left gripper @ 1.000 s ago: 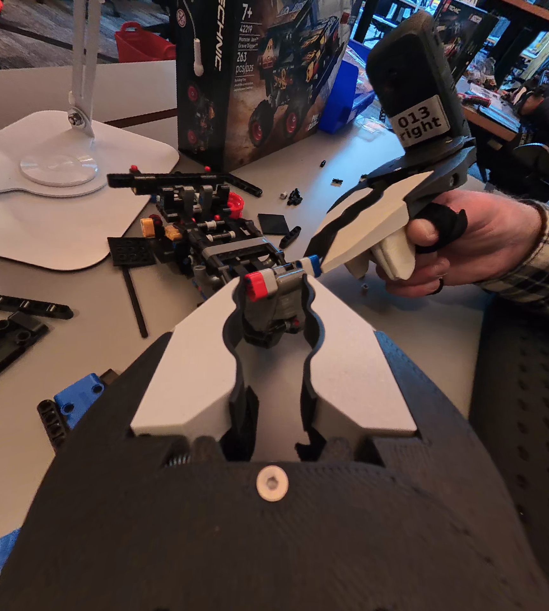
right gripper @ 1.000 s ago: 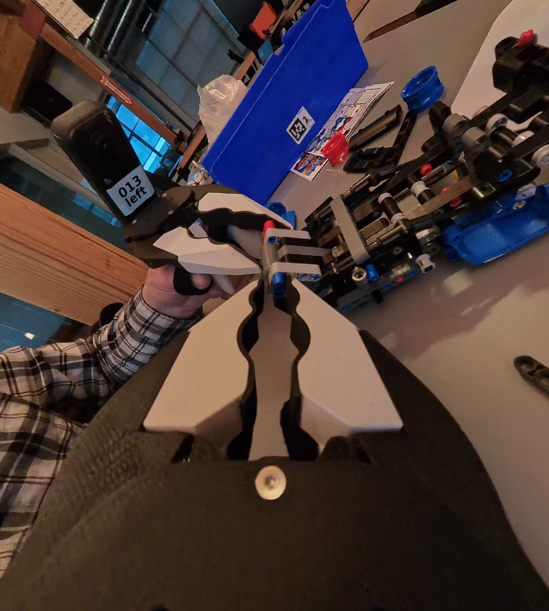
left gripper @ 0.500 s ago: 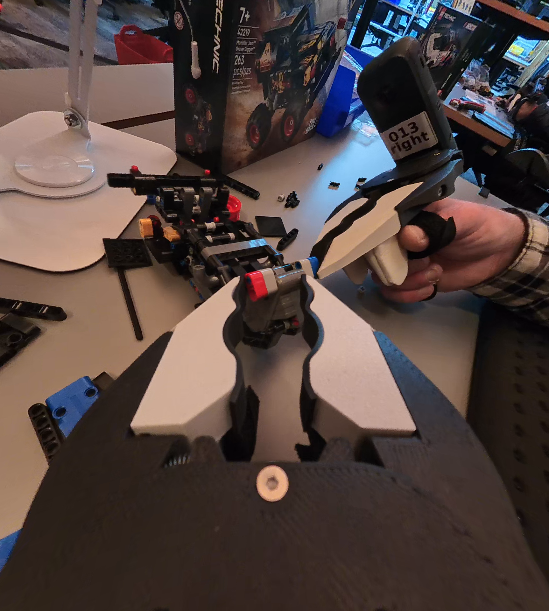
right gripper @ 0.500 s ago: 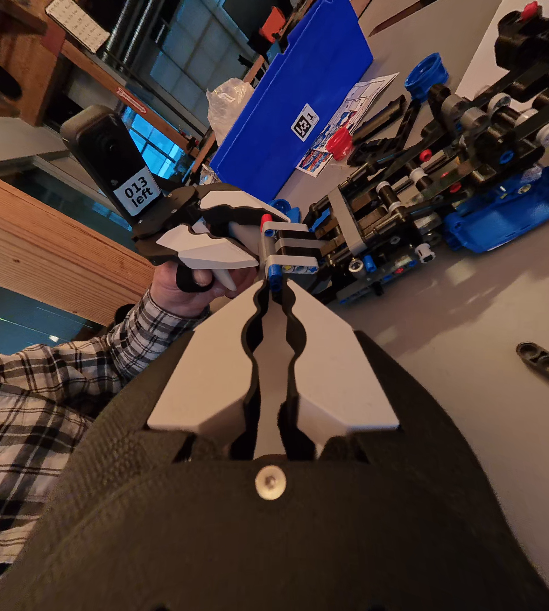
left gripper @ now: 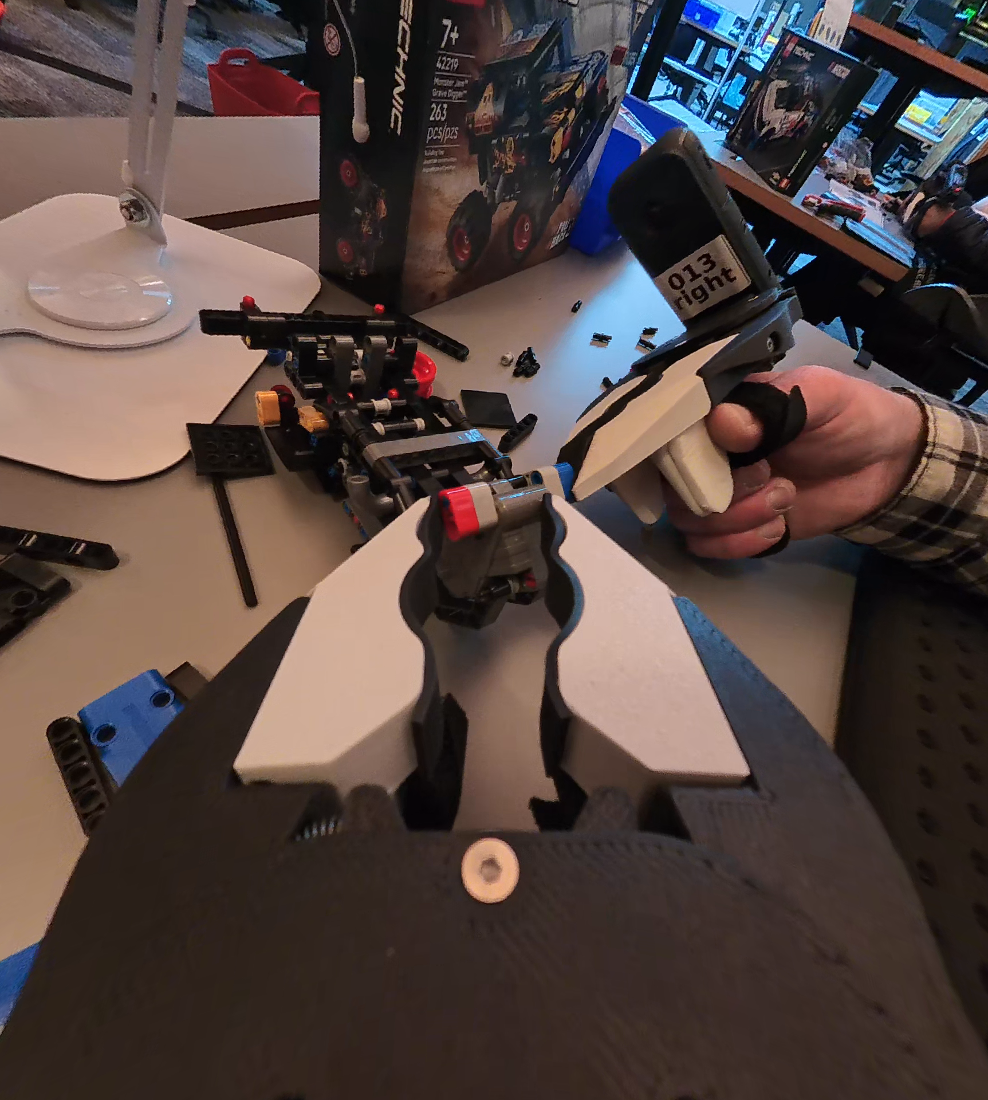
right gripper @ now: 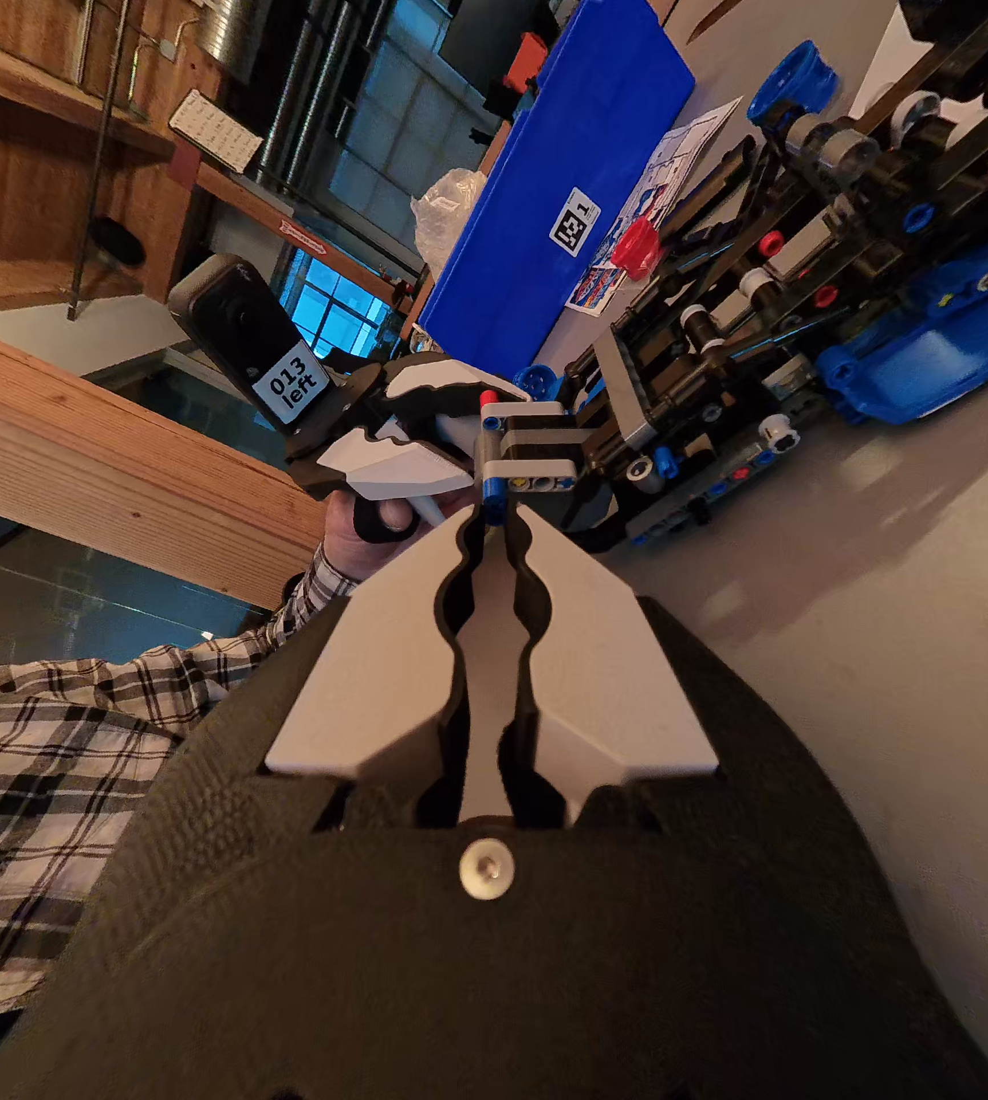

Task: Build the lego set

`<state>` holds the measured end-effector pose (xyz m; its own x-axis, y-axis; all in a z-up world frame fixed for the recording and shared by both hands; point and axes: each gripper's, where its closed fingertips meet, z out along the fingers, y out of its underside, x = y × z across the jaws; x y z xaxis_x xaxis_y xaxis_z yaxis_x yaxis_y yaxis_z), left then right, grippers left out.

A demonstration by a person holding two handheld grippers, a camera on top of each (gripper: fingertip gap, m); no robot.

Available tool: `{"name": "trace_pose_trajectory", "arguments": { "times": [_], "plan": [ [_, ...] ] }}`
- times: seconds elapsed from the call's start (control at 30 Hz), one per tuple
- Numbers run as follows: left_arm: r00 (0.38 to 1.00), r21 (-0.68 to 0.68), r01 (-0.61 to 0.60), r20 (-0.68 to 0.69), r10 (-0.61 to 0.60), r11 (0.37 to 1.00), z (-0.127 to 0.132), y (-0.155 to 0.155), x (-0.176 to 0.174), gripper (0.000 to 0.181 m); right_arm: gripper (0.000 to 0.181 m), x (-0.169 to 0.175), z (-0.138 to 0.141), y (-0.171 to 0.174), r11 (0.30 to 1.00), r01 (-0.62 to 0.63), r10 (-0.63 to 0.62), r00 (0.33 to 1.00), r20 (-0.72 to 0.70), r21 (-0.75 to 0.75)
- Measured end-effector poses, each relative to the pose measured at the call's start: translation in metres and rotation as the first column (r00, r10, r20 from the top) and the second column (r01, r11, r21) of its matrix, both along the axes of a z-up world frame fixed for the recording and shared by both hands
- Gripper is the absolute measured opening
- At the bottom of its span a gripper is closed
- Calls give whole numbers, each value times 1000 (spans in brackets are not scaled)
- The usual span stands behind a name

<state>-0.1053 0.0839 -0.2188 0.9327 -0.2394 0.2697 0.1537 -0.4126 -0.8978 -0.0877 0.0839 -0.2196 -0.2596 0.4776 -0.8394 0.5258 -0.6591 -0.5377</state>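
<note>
Two grippers meet at one half-built lego chassis [left gripper: 396, 440] on the grey table [left gripper: 140, 595]. The left gripper [left gripper: 488, 524] clamps its grey end block; the right gripper [right gripper: 494, 515] pinches a blue pin [right gripper: 494, 497] there.

— How does the left grey-and-black two-finger gripper [left gripper: 488, 530] stand?
— Level, jaws partly closed and clamped (something grey sits between them).
— And the right grey-and-black gripper [right gripper: 494, 512]?
— Rolled sideways, jaws pinched nearly together, tips meeting the left's; a bare hand [left gripper: 824, 458] in a plaid sleeve squeezes its trigger.
</note>
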Motion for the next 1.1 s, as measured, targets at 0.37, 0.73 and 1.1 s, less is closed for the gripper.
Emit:
{"name": "trace_pose_trajectory", "arguments": {
  "times": [0.37,0.73,1.1],
  "plan": [
    [1000,-3,-5,3,5,1000,0,0,0,30,7,2,-1,1,989,11,-8,1000,-18,149],
    [1000,2,-2,7,2,1000,0,-1,0,30,6,1,0,1,983,20,-15,1000,-26,182],
    [1000,4,4,8,-4,1000,1,-1,-1,35,8,3,0,6,970,26,-17,999,-36,242]
  ]
}}
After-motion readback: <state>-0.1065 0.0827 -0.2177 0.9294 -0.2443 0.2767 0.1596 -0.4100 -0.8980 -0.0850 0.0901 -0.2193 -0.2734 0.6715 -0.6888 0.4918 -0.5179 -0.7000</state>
